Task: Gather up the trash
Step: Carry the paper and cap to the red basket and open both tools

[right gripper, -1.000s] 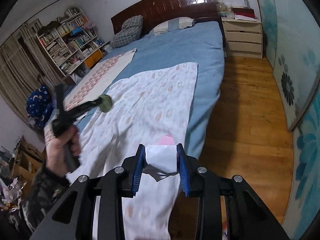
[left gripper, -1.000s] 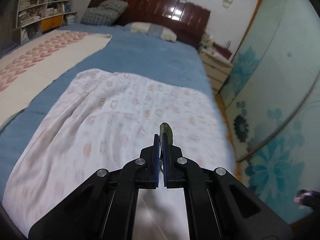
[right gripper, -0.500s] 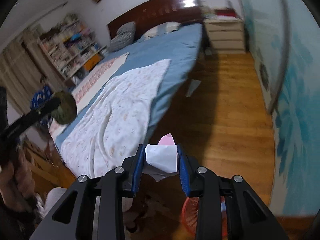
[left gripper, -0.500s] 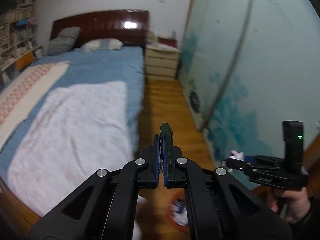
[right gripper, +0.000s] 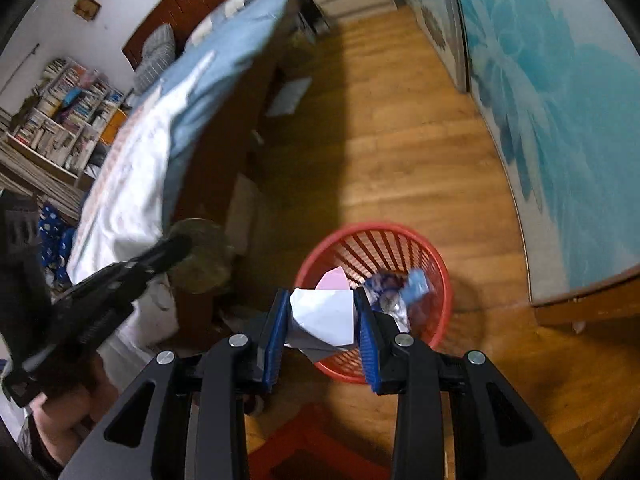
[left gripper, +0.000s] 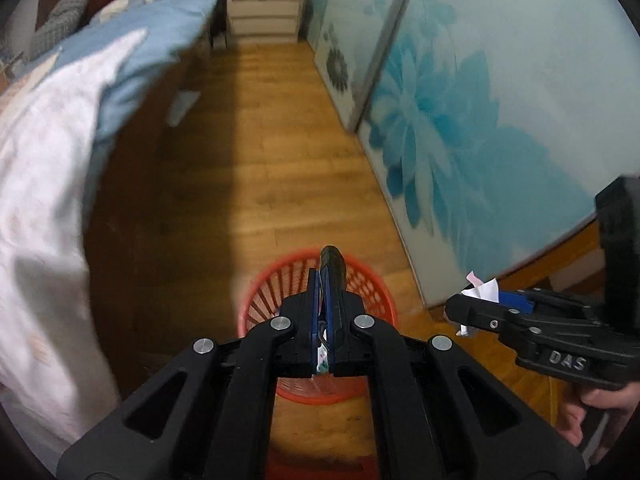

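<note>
Above the red basket on the wooden floor we have both claws loaded: our right claw is clamped on a folded piece of white paper with a pink scrap peeking out behind it, and our left claw is squeezed nearly shut on a thin dark disc that stands on edge between the jaws; what the disc is we cannot tell. To drop these well, we judge it best to bring each claw fully over the basket mouth before letting go, since in the right wrist view the paper hangs over the near rim, not the middle, and the left claw sits well off to the side by the bed. Light paper can drift, so we would lower it close to the rim and open the jaws wide enough for it to fall free and not cling to a pad. The disc looks stiffer and should fall straight, though it could bounce off the slatted wall or roll out if released at the edge. Inside the basket we can see some rubbish already, blue and white wrappers blurred against the far wall; the basket is far from full. One pale sheet lies on the floor beside the bed, possibly more trash to fetch
</note>
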{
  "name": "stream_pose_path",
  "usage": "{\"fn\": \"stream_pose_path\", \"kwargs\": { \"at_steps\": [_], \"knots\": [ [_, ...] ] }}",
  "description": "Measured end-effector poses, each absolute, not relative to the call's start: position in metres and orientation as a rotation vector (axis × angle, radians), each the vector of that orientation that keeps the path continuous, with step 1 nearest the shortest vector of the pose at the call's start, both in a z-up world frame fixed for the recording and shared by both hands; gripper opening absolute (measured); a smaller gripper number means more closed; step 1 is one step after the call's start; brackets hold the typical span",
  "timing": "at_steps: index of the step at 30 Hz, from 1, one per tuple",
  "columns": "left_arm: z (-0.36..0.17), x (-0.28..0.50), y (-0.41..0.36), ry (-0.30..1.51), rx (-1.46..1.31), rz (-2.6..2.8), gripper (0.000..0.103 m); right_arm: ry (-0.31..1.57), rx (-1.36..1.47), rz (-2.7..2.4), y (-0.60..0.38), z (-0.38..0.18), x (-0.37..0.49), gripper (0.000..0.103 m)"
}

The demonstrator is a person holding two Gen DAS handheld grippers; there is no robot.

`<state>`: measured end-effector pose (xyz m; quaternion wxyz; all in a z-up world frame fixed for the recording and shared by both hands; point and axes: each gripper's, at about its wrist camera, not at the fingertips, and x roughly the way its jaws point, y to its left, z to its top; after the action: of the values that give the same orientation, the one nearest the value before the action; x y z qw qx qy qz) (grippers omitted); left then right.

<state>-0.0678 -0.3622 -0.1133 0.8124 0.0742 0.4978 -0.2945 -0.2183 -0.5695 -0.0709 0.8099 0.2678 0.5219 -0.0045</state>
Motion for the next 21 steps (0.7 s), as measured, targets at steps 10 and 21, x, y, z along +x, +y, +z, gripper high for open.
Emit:
{"fn": "stream_pose_path", "kwargs": {
  "at_steps": [10,21],
  "knots": [
    [-0.173,-0.053,-0.378,1.160,0.184,-0.617,0.003,1.179,0.536,-0.006,-0.541,-0.134,-0.181,0.033],
    [-0.182,-0.052,-0.378,1.190,0.174,-0.597,0.003,1.182,0.527,-0.006,-0.530,-0.149,-0.155,0.036]
  ]
}}
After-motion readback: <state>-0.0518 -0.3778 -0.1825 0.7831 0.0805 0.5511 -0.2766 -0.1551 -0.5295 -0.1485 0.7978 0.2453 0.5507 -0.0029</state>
